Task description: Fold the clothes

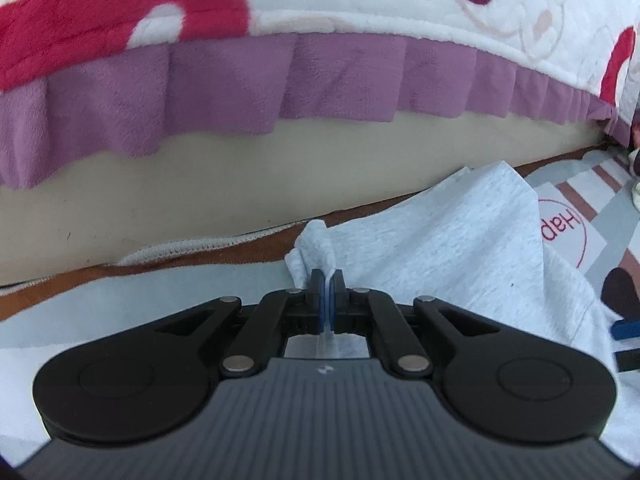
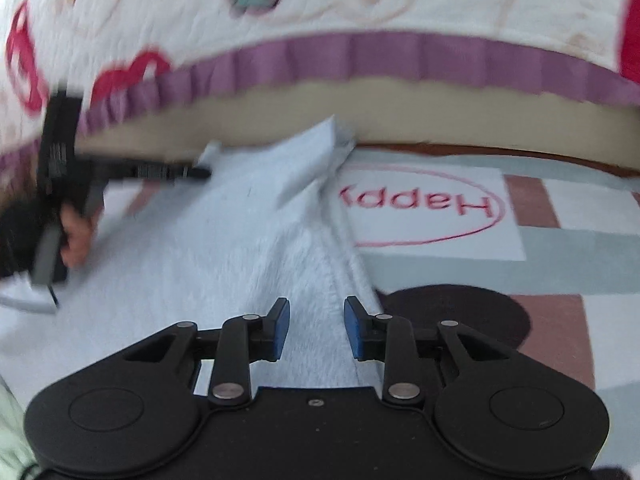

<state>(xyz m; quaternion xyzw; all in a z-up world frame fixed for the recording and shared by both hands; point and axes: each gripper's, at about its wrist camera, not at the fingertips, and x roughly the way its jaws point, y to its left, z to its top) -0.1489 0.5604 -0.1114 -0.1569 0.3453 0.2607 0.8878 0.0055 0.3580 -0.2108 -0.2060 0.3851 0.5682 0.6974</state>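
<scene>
We've got the left tool (image 1: 328,280) clamped on a bunched corner of the light grey garment (image 1: 460,240), pads pressed tight on the fabric. Right tool (image 2: 317,326) has its jaws apart over the garment's edge, pads not pressing on the cloth. Garment lies on the patterned rug (image 2: 560,240), just beside the bed with the purple-frilled blanket (image 1: 280,80). A hand (image 2: 76,236) grips the left tool's handle.

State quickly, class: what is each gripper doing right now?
Left gripper: closed, pinching a fold of the light grey garment.
Right gripper: open, holding nothing, jaws apart over the garment.
</scene>
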